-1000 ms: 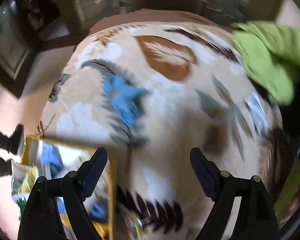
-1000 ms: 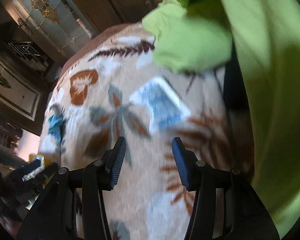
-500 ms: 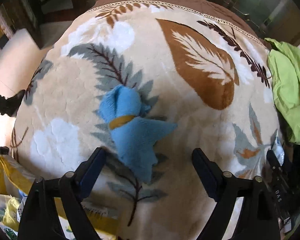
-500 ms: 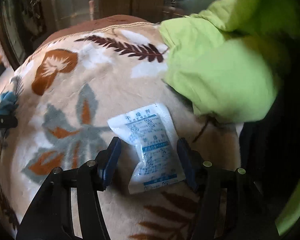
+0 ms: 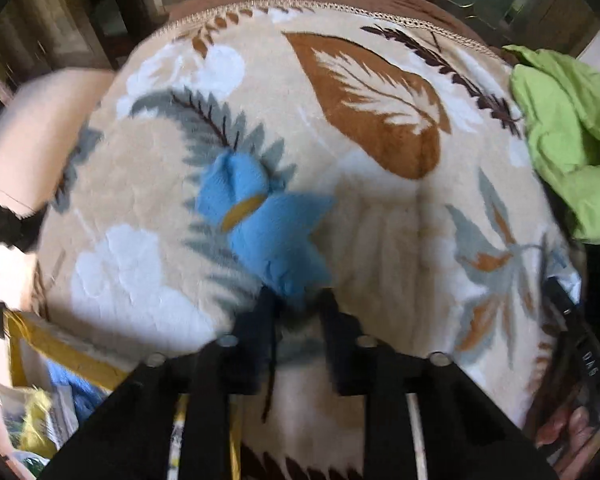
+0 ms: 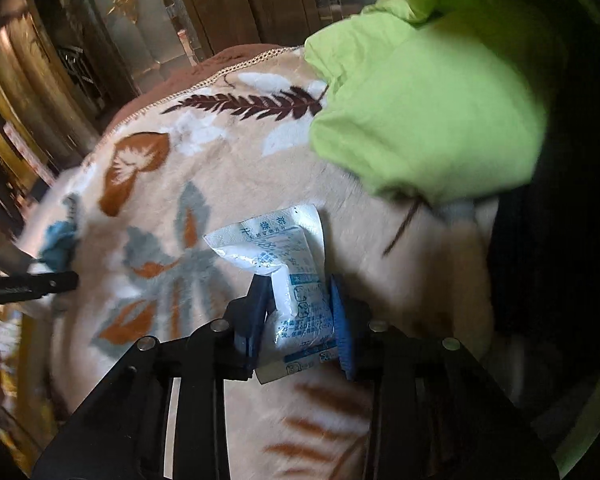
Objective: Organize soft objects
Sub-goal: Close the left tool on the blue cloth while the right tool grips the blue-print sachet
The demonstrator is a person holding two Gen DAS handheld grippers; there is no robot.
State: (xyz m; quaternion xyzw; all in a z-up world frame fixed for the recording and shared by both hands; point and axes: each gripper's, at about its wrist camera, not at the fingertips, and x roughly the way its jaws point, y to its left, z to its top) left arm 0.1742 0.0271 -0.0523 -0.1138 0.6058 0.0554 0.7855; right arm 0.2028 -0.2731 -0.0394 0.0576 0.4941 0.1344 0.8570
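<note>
A blue soft toy (image 5: 266,220) with a yellow band lies on the leaf-patterned blanket (image 5: 372,240). My left gripper (image 5: 298,304) is shut on the toy's near tip. A white soft packet with blue print (image 6: 288,264) lies on the same blanket (image 6: 220,184). My right gripper (image 6: 300,312) is shut on the packet's near half, its far end crumpled. The blue toy (image 6: 60,246) and my left gripper's black finger (image 6: 32,283) show at the left of the right wrist view.
A crumpled lime-green cloth (image 5: 568,136) lies at the blanket's right edge and also shows in the right wrist view (image 6: 428,112). A yellow-rimmed box (image 5: 52,364) with mixed items sits at the lower left. Dark wooden furniture (image 6: 220,0) stands behind.
Both grippers moved in over their objects and closed: the left on the blue toy's tip, the right on the white packet, which has crumpled between the fingers.
</note>
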